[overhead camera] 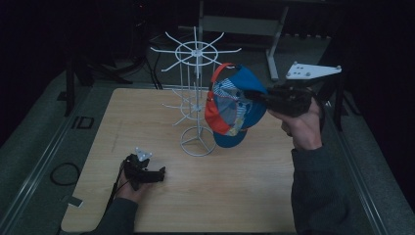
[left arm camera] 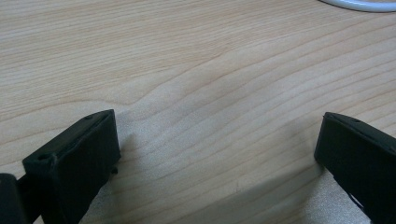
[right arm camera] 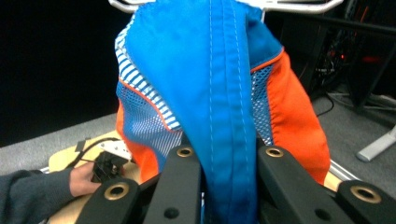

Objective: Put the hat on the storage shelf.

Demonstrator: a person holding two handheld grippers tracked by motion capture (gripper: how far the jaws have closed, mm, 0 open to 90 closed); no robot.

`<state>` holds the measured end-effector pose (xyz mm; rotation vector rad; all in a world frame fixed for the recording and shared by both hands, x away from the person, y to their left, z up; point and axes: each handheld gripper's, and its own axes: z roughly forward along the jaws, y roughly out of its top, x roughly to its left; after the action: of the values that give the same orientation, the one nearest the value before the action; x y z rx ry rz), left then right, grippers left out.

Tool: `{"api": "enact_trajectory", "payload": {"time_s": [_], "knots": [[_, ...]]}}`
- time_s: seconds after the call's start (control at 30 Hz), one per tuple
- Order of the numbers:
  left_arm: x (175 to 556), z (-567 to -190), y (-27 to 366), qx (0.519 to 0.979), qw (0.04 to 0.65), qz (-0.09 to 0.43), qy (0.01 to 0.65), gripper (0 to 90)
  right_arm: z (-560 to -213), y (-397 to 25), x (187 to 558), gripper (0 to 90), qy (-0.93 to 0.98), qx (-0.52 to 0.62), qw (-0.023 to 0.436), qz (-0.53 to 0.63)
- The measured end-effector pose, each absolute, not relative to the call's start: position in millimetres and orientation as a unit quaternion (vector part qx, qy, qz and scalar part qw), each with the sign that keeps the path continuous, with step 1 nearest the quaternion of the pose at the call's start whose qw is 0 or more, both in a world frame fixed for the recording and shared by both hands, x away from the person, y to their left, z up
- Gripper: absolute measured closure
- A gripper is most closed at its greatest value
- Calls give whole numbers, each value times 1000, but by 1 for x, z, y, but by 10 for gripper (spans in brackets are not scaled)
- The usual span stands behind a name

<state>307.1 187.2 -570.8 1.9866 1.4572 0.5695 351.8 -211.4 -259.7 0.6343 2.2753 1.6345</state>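
Blue-orange cap (overhead camera: 234,105) clamped by right hand-held gripper (overhead camera: 254,94).

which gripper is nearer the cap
Right. The right gripper is clamped on the cap beside the rack; the left gripper rests open on the table, well away.

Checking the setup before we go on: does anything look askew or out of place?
Nothing stands out. The white wire rack stands upright on the table, and the cap is pinched in the right tool.
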Motion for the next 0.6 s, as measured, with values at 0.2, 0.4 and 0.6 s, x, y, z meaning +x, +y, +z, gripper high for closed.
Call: {"api": "enact_trajectory", "payload": {"time_s": [0.2,0.4,0.6], "knots": [[307,-571,187,750,300,215,549,1,-266,-200,358,848,792,222,130,554],[307,-570,188,751,299,214,548,1,-269,-193,360,834,799,220,136,544],[307,-570,187,750,300,213,549,1,-273,-195,360,715,805,224,151,528]]}}
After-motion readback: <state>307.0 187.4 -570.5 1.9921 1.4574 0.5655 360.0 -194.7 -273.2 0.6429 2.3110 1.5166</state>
